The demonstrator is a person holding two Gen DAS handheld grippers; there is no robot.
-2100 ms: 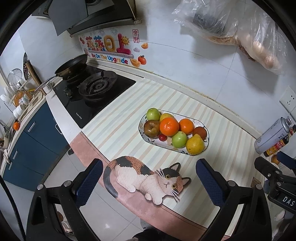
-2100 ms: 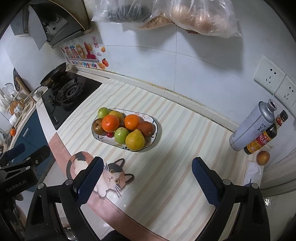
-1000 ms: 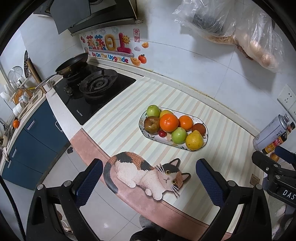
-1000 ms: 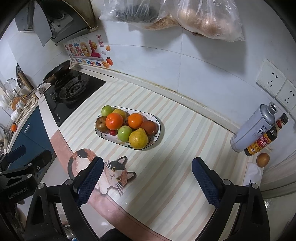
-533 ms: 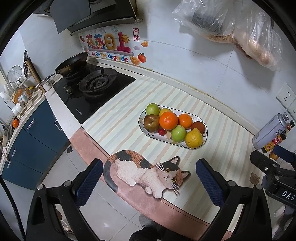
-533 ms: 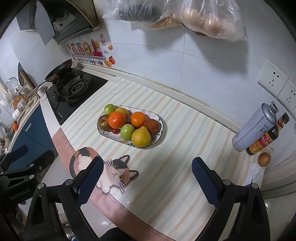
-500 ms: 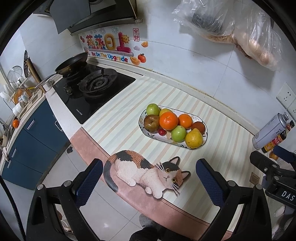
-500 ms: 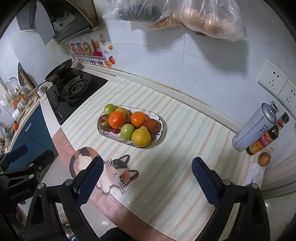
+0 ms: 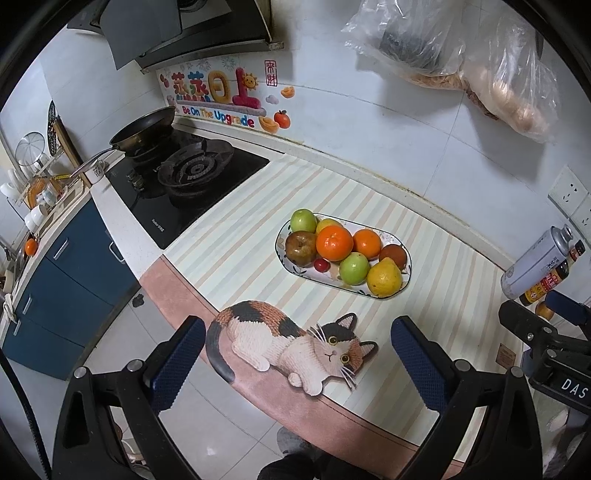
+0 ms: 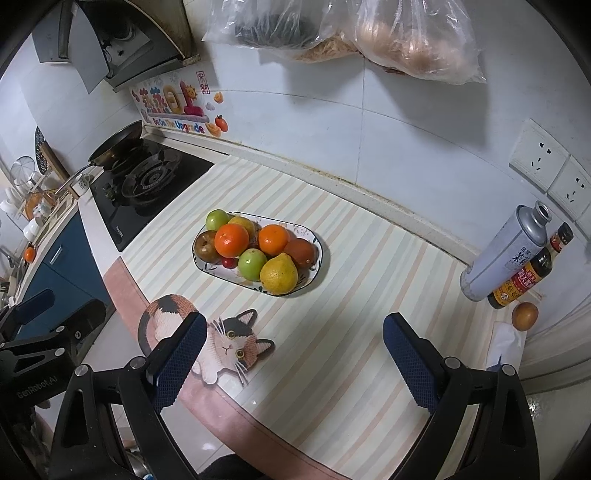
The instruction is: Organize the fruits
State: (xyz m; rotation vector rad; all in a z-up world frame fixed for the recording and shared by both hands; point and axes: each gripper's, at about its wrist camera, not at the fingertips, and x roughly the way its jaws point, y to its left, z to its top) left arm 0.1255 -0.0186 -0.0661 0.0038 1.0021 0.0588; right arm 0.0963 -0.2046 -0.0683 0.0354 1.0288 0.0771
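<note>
A patterned oval plate [image 9: 405, 258] [image 10: 320, 254] stands on the striped counter mat. It holds two oranges [image 9: 334, 243] [image 10: 231, 240], two green apples [image 9: 354, 268] [image 10: 252, 264], a yellow lemon [image 9: 384, 277] [image 10: 279, 274], a brown pear [image 9: 301, 247], a reddish fruit [image 10: 301, 252] and a small red cherry [image 9: 321, 263]. My left gripper [image 9: 299, 365] is open and empty, held above the counter's front edge, short of the plate. My right gripper [image 10: 291, 360] is open and empty, also above the front edge.
A cat-shaped mat [image 9: 291, 341] [image 10: 207, 339] lies near the front edge. A gas stove [image 9: 184, 177] with a pan is at the left. A grey can [image 10: 502, 254], a sauce bottle [image 10: 528, 273] and a small brown fruit [image 10: 524, 315] stand at the right. Plastic bags [image 10: 369, 33] hang on the wall.
Both grippers have drifted slightly back and right from the plate; the plate sits a little higher in the views. Both stay open and empty. The fruits have not moved.
</note>
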